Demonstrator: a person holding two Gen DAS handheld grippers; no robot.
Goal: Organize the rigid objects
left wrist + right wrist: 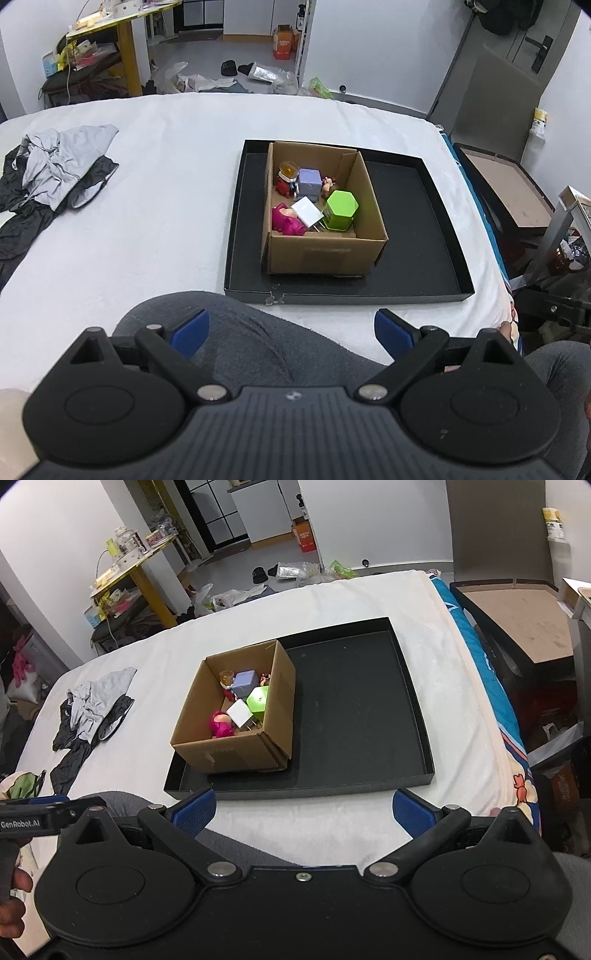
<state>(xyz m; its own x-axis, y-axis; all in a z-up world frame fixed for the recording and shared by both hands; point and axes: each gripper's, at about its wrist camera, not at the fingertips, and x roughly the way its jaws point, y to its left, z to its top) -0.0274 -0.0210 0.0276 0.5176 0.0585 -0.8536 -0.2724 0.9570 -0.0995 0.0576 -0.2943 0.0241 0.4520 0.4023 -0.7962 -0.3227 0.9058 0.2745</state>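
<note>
An open cardboard box (325,254) (236,753) stands in the left part of a shallow black tray (413,229) (354,716) on a white bed. Inside the box lie a green hexagonal container (341,214) (258,698), a lilac cube (309,181) (244,681), a white block (307,211) (240,713), a pink figure (287,220) (221,724) and a red figure (287,180). My left gripper (291,328) is open and empty, held above my lap, short of the tray. My right gripper (304,808) is open and empty near the tray's front edge.
A heap of grey and black clothes (55,173) (92,709) lies on the bed to the left. My grey-clad knee (236,332) is under the left gripper. A dark box with a brown panel (517,616) stands beside the bed on the right. The floor beyond is cluttered.
</note>
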